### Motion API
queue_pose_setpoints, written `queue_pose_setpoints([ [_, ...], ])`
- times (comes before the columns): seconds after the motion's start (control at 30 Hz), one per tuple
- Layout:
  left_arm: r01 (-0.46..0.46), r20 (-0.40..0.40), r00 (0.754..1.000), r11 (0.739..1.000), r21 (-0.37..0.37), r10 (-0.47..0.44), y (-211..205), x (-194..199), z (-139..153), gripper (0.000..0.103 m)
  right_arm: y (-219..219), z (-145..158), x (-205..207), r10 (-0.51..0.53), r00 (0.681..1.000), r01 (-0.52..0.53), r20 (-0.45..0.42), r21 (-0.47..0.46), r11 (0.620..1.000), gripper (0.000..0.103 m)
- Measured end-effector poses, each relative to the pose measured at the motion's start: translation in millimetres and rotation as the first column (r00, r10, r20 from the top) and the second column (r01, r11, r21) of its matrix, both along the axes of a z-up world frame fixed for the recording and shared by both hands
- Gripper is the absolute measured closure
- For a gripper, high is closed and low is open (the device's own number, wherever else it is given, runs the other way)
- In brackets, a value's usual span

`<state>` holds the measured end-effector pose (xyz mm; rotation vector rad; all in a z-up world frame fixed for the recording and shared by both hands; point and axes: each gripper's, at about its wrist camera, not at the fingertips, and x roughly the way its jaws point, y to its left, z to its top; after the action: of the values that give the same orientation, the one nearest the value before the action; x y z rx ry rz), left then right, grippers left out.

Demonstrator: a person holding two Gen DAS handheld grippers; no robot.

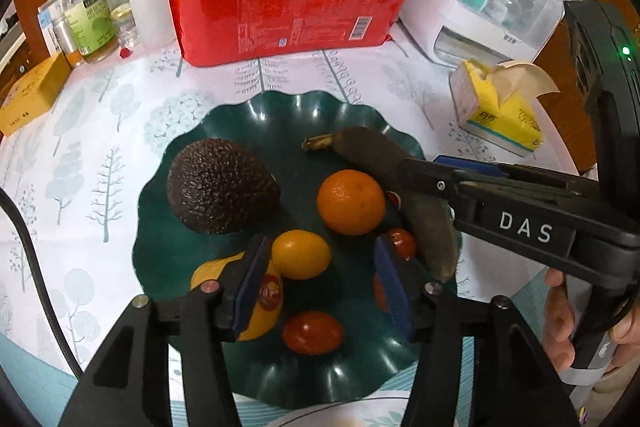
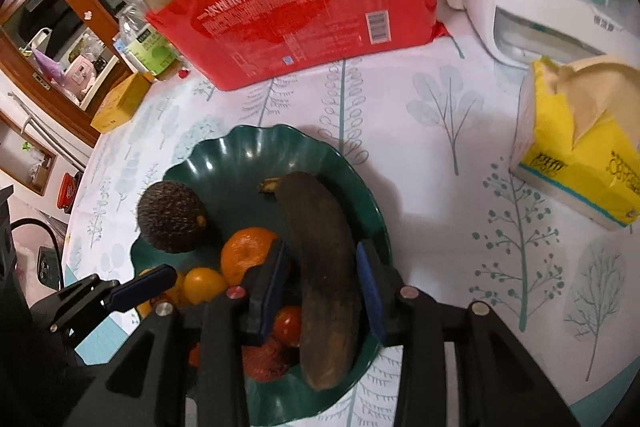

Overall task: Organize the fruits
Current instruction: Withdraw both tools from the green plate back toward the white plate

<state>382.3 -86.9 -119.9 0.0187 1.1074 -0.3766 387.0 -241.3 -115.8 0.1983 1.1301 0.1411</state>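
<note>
Right gripper [image 2: 322, 291]: jaws spread to either side of the banana [image 2: 320, 267], a blue pad close along each flank; whether the pads touch the skin yet cannot be told.
Left gripper [image 1: 320, 287]: jaws spread and holding nothing, hovering over the green plate [image 1: 256, 115]; a small yellow citrus [image 1: 301, 254] sits between and just ahead of them, a cherry tomato [image 1: 313, 331] between them nearer the camera.
Other fruit: a mandarin [image 1: 351, 202] ahead of the left jaws, an avocado [image 1: 222, 185] ahead and to their left, a stickered yellow fruit [image 1: 256, 301] behind the left pad.
Step in hand: probably closing on the banana, either to lift it or having just set it down.
Doing it well: squeeze gently at mid-length; an overripe banana likely bruises or splits, and its curve may let it roll.
Textures: banana dark brown, matte, curved; avocado pebbled, near black; citrus glossy, dimpled; plate glossy with a scalloped rim.
Table [image 2: 440, 155]: cloth printed with trees.
</note>
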Motion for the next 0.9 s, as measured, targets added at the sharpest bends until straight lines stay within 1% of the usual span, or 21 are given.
queue_pose_setpoints([
  [0.23,0.015,0.036,0.999,1.000,0.000,-0.015,4,-17,26,0.047,6,19,-19,0.002,0.999,-0.002,0.041,-0.014,1.000,0.066],
  [0.37,0.015,0.059,0.998,1.000,0.015,-0.015,11,-31,43,0.038,9,33,-35,-0.008,0.998,0.010,0.058,-0.027,1.000,0.066],
  [0.47,0.012,0.066,0.998,1.000,0.012,-0.012,18,-40,54,0.037,11,45,-48,-0.018,0.997,0.021,0.072,-0.029,0.999,0.066],
  [0.53,0.005,0.070,0.998,1.000,0.015,-0.006,24,-48,63,0.034,13,55,-59,-0.025,0.996,0.027,0.084,-0.034,0.999,0.066],
  [0.6,-0.004,0.073,0.997,1.000,0.013,0.003,30,-56,73,0.027,15,64,-69,-0.028,0.995,0.032,0.096,-0.032,0.999,0.066],
  [0.73,-0.007,0.069,0.998,1.000,-0.011,0.007,45,-71,93,0.024,18,83,-91,-0.043,0.992,0.045,0.116,-0.013,0.999,0.066],
  [0.8,-0.012,0.067,0.998,1.000,-0.025,0.014,53,-78,102,0.020,20,92,-101,-0.051,0.991,0.052,0.127,-0.008,0.999,0.066],
  [0.9,-0.022,0.080,0.997,0.999,-0.038,0.025,66,-94,120,0.020,25,107,-118,-0.060,0.988,0.060,0.145,0.004,0.998,0.066],
])
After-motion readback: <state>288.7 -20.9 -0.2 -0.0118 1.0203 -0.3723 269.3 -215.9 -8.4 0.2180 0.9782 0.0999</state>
